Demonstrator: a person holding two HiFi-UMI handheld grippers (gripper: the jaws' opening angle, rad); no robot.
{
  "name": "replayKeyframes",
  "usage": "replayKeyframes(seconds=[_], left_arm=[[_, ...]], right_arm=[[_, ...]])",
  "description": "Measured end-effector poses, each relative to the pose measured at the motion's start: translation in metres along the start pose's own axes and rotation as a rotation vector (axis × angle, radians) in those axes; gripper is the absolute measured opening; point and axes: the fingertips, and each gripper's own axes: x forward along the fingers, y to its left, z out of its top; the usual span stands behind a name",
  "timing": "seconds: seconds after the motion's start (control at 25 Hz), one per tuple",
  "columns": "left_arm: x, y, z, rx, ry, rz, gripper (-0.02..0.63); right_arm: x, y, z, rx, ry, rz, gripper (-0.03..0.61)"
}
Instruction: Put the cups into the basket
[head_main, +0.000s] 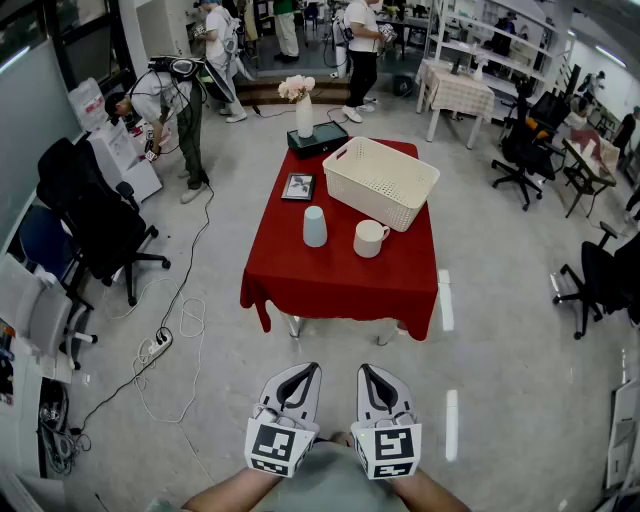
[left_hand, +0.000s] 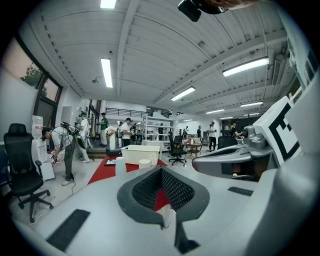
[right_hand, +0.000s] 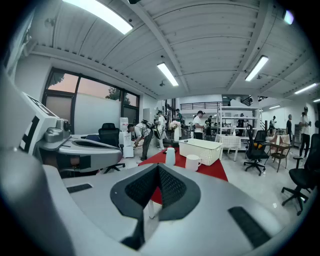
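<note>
Left claw (head_main: 307, 369) and right claw (head_main: 366, 371) sit side by side, each clenched on nothing. Well ahead of them, on the red-clothed table (head_main: 340, 285), stand a pale blue handleless cup (head_main: 315, 226) and a white handled mug (head_main: 369, 238). Just beyond the mug is the white perforated basket (head_main: 381, 182).

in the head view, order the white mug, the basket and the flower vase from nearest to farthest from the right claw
1. White mug: front right of the red table.
2. Basket: just behind the mug, right side.
3. Flower vase: far end, left of the basket.
</note>
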Motion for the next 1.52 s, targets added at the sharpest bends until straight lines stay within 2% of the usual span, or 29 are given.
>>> replayKeyframes(seconds=[0.48, 0.72, 1.24, 1.52], left_arm=[[0.006, 0.026, -0.003, -0.016, 0.008, 0.019, 0.003], [0.016, 0.046, -0.009, -0.02, 0.018, -0.01, 0.003], [0.044, 0.121, 0.029, 0.009, -0.025, -0.122, 0.003], [0.048, 0.15, 0.021, 0.01, -0.016, -0.182, 0.003]], right_arm=[[0.018, -0.002, 0.004, 0.029, 0.006, -0.015, 0.011], [0.04, 0.002, 0.008, 0.045, -0.008, -0.026, 0.011], [0.096, 0.019, 0.047, 0.099, -0.004, -0.172, 0.011], [0.113, 0.035, 0.052, 0.099, -0.013, -0.253, 0.012]])
